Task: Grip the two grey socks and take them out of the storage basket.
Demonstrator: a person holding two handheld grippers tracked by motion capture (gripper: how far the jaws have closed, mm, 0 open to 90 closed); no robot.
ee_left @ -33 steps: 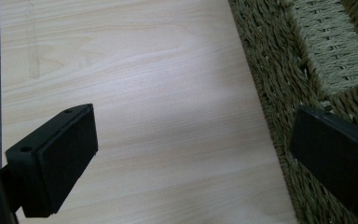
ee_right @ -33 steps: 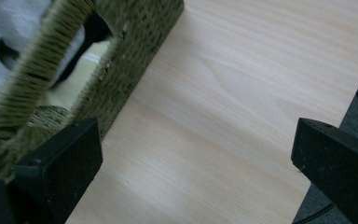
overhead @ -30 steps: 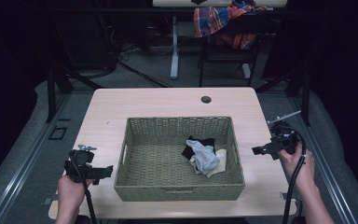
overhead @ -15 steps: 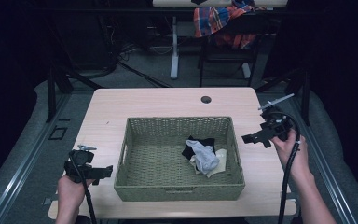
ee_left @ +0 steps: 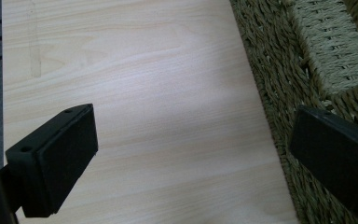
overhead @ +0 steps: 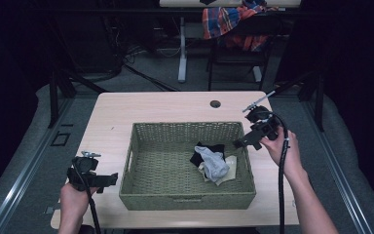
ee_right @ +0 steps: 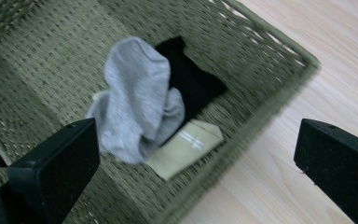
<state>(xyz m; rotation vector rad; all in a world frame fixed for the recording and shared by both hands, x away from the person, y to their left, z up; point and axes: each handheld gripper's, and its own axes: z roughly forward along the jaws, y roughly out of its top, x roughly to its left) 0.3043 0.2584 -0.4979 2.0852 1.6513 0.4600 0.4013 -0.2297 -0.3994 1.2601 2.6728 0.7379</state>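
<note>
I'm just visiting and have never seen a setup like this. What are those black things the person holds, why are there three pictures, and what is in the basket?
A person holds a hand tool with two black jaws in each hand: the left gripper and the right gripper. One picture comes from a camera above the wooden table. The other two come from small cameras that ride on the grippers and look along their jaws. On the table stands a woven basket. In it lie a grey sock, a black sock and a beige sock. Both grippers are open and hold nothing; the right one points at the socks.
</note>
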